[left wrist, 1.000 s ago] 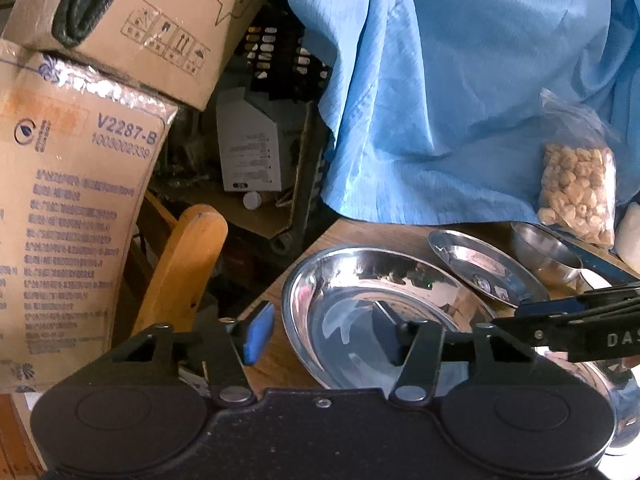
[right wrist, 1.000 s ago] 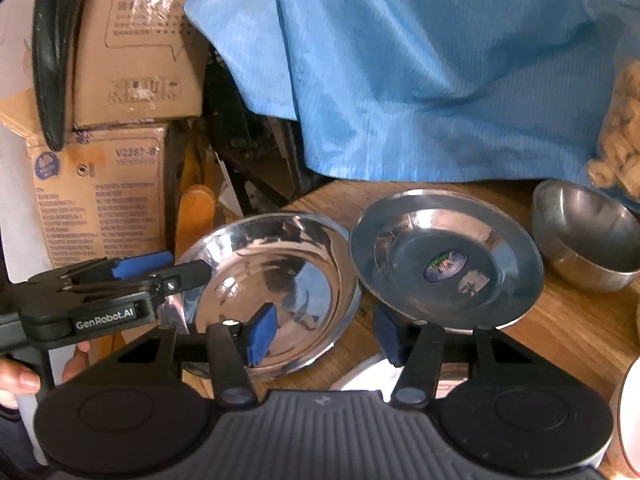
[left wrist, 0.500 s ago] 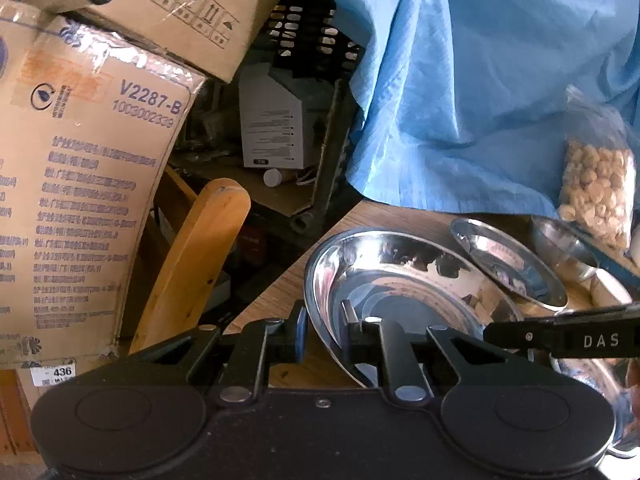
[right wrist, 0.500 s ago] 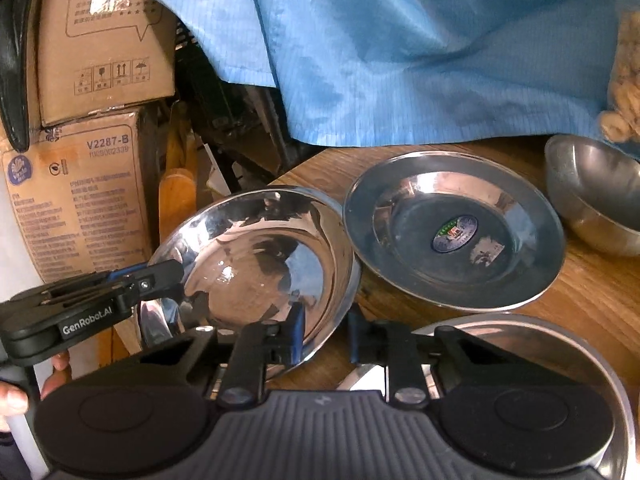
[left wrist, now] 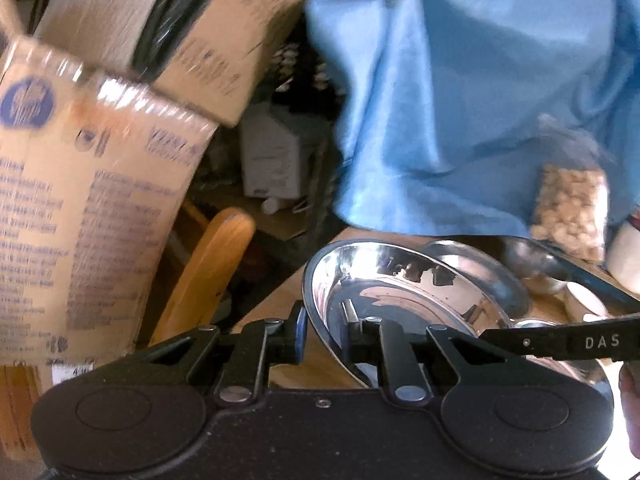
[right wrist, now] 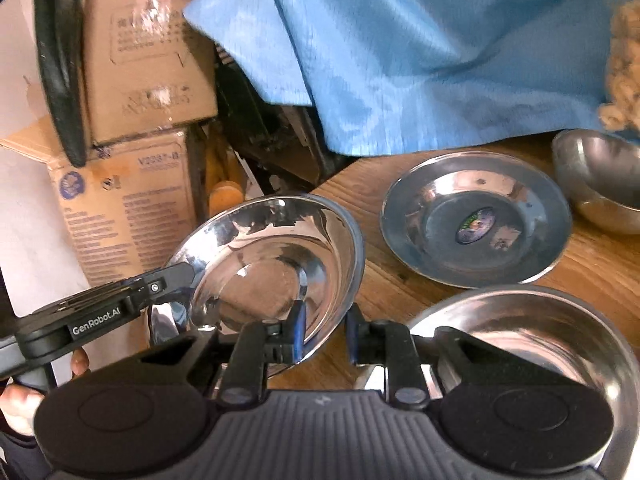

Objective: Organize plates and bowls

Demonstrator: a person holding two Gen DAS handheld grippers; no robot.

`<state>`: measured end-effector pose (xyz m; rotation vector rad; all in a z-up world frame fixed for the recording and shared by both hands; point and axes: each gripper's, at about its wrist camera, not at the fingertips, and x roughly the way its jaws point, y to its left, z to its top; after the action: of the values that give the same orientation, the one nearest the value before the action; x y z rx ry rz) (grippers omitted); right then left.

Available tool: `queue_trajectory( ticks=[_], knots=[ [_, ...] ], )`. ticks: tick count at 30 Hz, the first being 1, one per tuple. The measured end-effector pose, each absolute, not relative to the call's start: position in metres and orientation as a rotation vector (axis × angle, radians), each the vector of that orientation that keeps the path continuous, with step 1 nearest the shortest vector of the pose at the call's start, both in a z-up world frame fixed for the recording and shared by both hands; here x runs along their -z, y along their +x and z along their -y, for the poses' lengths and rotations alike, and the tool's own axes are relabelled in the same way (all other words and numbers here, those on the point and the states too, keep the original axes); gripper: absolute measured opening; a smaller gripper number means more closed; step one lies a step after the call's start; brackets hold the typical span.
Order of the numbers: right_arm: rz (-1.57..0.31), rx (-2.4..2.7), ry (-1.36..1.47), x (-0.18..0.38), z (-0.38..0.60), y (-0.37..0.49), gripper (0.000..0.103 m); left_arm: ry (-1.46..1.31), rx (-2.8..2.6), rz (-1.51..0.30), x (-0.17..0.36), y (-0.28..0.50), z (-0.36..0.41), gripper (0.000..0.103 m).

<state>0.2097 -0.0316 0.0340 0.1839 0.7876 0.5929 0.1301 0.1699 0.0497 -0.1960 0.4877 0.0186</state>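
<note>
Our left jaws are pinched nearly closed on the near rim of the shiny steel plate. Our right jaws clamp the same plate's rim from the opposite side, so we hold it tilted, at the corner of the tabletop. Beside it a stickered plate lies flat; a large bowl sits near our right jaws, a small bowl farther right. Blue cloth hangs behind.

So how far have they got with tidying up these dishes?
Early on: nothing looks stacked yet. In hand: both the left gripper and right gripper have their jaws clamped on the rim of one shiny steel plate. Left: a stickered plate, a small bowl and a nearer steel dish.
</note>
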Motion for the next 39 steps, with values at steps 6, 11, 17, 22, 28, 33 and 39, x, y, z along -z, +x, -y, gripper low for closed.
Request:
queue_trajectory(
  ticks=[6, 11, 17, 22, 28, 33, 39],
  knots=[
    [-0.730, -0.524, 0.209, -0.053, 0.083, 0.190, 0.023, -0.155, 0.089, -0.454, -0.060, 0.126, -0.121, 0.019],
    [-0.707, -0.445, 0.224, -0.062, 0.130, 0.172, 0.023, -0.136, 0.176, -0.468, -0.059, 0.126, -0.075, 0.019],
    [-0.739, -0.376, 0.212, -0.054, 0.163, 0.155, 0.023, -0.097, 0.221, -0.502, -0.048, 0.124, -0.043, 0.020],
    [-0.742, -0.374, 0.226, -0.048, 0.175, 0.149, 0.024, -0.070, 0.226, -0.536, -0.043, 0.125, -0.033, 0.021],
    [-0.760, -0.369, 0.213, -0.040, 0.180, 0.145, 0.024, -0.036, 0.231, -0.570, -0.037, 0.127, -0.027, 0.023],
    [-0.756, -0.357, 0.185, -0.040, 0.178, 0.142, 0.024, -0.013, 0.231, -0.583, -0.030, 0.128, -0.024, 0.024],
    [-0.733, -0.340, 0.116, -0.041, 0.168, 0.139, 0.026, 0.011, 0.218, -0.575, -0.029, 0.128, -0.023, 0.024]
  ],
)
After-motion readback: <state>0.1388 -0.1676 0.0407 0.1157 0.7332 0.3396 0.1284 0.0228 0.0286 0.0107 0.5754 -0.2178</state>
